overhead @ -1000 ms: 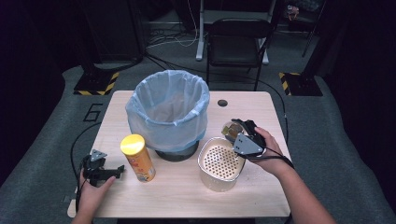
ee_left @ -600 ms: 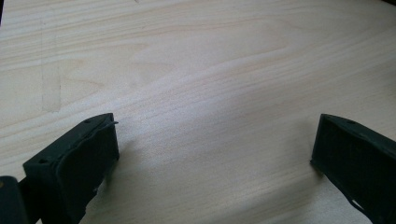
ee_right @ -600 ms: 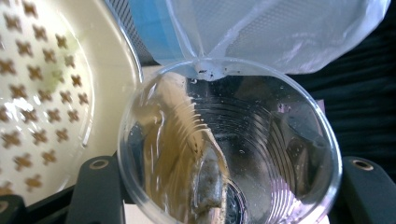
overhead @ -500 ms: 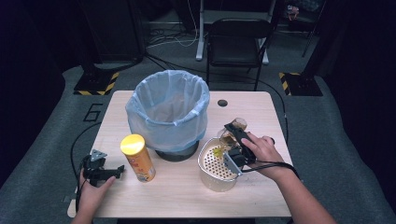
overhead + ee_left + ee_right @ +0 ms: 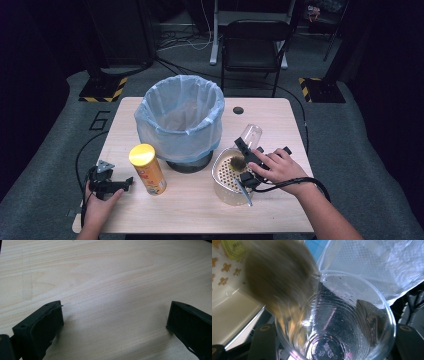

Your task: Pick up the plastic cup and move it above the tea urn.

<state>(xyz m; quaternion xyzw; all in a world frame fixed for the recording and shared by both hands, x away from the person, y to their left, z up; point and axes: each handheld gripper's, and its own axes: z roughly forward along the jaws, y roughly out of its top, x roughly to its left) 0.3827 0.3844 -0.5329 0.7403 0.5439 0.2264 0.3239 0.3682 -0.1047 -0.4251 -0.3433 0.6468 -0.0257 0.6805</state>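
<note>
The right gripper (image 5: 245, 160) clamps a clear cup (image 5: 337, 322), tipped over the strainer bowl (image 5: 227, 192) beside the bin (image 5: 180, 117). A blurred brown lump (image 5: 279, 277) hides the cup's rim. The left gripper (image 5: 107, 182) rests with its jaws spread and nothing between them, near the chip can (image 5: 147, 170).

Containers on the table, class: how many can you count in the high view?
4: a bag-lined bin at the middle, a yellow can left of it, a perforated basket to its right, and a clear cup held over the basket by the right gripper.

Can (image 5: 147, 168) left of bin (image 5: 180, 120)
</note>
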